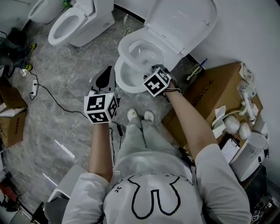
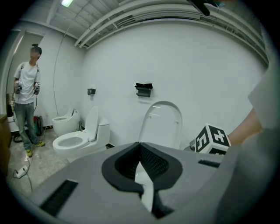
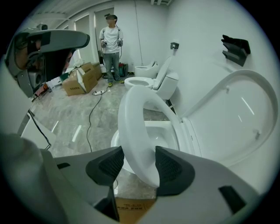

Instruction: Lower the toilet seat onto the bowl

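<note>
The white toilet (image 1: pixel 135 52) stands against the wall with its lid (image 1: pixel 183 22) up. In the right gripper view the seat ring (image 3: pixel 135 113) hangs tilted a little above the bowl (image 3: pixel 164 133), with the lid (image 3: pixel 236 118) to its right. My right gripper (image 1: pixel 152 72) is at the seat's front rim. The rim lies between the black pads of the right gripper (image 3: pixel 136 164), which stands open around it. My left gripper (image 1: pixel 104 79) hovers left of the bowl, away from the toilet. Its jaws meet at the tips, so the left gripper (image 2: pixel 140 146) is shut with nothing in it, facing the raised lid (image 2: pixel 162 124).
Another toilet (image 1: pixel 74 22) and a third one (image 1: pixel 43 8) stand further left. A large cardboard box (image 1: pixel 218 92) with clutter sits right of the toilet, a smaller box (image 1: pixel 11 122) at far left. A power strip (image 1: pixel 34 87) and cable lie on the floor. A person (image 3: pixel 111 43) stands further back.
</note>
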